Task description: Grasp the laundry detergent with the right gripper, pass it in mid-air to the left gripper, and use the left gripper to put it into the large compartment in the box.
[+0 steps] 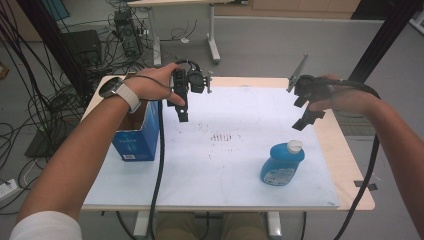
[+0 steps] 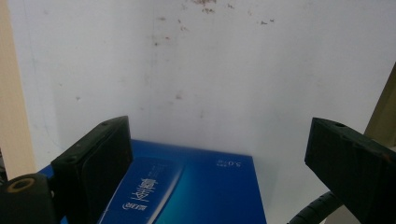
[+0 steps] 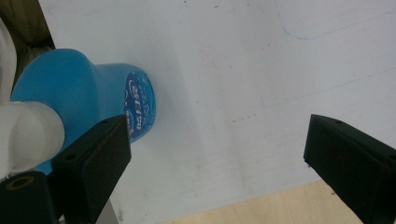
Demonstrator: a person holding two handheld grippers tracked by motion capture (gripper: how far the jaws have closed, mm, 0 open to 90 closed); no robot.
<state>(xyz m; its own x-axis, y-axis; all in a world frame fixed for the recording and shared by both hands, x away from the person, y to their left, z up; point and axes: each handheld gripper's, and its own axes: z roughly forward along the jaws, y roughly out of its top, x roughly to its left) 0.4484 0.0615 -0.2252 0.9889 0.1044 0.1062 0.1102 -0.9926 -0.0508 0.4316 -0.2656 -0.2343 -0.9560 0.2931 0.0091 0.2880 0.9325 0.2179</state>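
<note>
Above the white sheet [image 1: 235, 150] that covers the table [image 1: 345, 150], both tools hang with nothing in them — the left gripper [image 1: 181, 107] has its jaws spread wide over the blue box [image 1: 136, 137], and the right gripper [image 1: 306, 114] has its jaws just as wide, up and behind the blue bottle [image 1: 283, 162]. That bottle stands upright near the front right of the sheet, white cap [image 1: 294, 146] on top, well apart from the box at the left edge.

Risks, as I judge them: the bottle is tall with a rounded body, so a jaw that meets it off-centre or at the shoulder could tip it or push it toward the near edge. A grip on the smooth cap alone may slip. The box is open at the top and looks light — a jaw that catches its wall could drag or topple it. The left cable [image 1: 160, 165] trails down just beside the box and might snag it.

Count: one bottle, one box, two grippers, one sheet
</note>
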